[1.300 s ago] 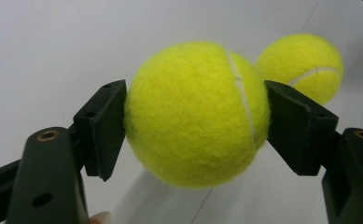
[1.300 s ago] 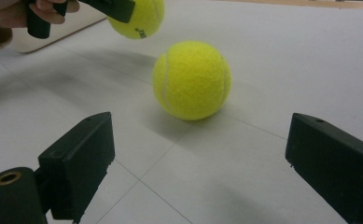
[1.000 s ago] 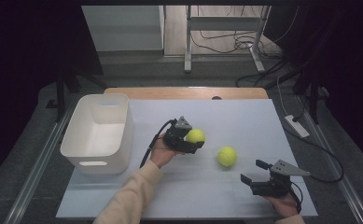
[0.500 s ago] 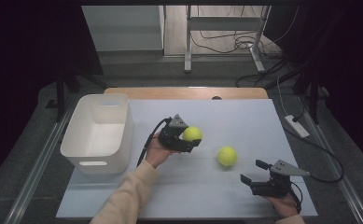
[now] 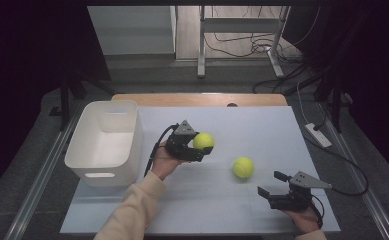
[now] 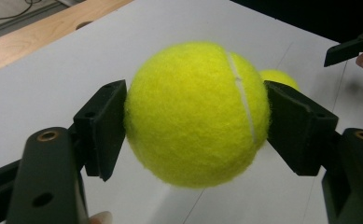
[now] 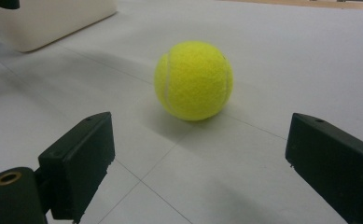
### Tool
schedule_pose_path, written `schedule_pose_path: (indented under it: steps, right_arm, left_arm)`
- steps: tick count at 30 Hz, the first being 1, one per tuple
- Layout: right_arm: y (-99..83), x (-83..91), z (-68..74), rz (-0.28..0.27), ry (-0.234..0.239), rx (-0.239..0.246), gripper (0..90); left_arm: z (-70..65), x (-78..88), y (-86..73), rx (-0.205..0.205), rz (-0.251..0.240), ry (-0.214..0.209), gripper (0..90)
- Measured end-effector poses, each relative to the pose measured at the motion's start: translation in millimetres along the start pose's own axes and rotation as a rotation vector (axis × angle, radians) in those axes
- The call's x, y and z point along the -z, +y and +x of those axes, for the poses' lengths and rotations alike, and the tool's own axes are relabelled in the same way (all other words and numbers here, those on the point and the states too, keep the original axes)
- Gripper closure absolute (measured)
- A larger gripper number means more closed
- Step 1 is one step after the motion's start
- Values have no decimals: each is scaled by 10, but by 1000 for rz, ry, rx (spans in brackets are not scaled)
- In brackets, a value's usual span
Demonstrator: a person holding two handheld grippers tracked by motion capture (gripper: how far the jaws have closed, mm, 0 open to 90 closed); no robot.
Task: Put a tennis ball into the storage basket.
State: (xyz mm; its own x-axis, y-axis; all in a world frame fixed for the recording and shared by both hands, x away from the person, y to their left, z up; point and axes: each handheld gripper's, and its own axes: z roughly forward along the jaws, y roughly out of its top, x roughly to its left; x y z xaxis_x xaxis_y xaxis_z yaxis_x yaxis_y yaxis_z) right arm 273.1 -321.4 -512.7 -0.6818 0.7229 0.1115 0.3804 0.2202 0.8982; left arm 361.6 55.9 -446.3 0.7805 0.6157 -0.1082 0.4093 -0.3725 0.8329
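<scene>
Left gripper (image 5: 198,148) clamps a tennis ball (image 5: 203,141), white bin (image 5: 104,142) toward desk's left edge (right gripper (image 5: 277,187) wide, second ball (image 5: 243,167) just ahead)

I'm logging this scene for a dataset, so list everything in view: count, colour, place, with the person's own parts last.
held tennis ball: one, yellow-green, clamped between the left gripper's jaws, above the table.
loose tennis ball: one, yellow-green, resting on the table ahead of the right gripper.
bin: one, white, left side of the table.
table: one, white top with a wooden far edge.
power strip: one, white, on the floor right of the table.
left gripper: one, black, mid-table, shut on the ball.
right gripper: one, black, near right edge, jaws open.
sleeve: one, cream, on the left forearm.
</scene>
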Motion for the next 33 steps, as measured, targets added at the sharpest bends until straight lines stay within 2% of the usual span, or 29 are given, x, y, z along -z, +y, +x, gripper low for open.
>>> schedule_pose_path:
  steps: [13, 33]
  right_arm:
    - [1, -1, 2, -1, 0, 1, 83]
    - [3, -2, 4, -3, 0, 1, 83]
  left_arm:
    - [11, 135, 30, -2, -39, 16, 271]
    - [72, 320, 54, 5, -72, 40, 271]
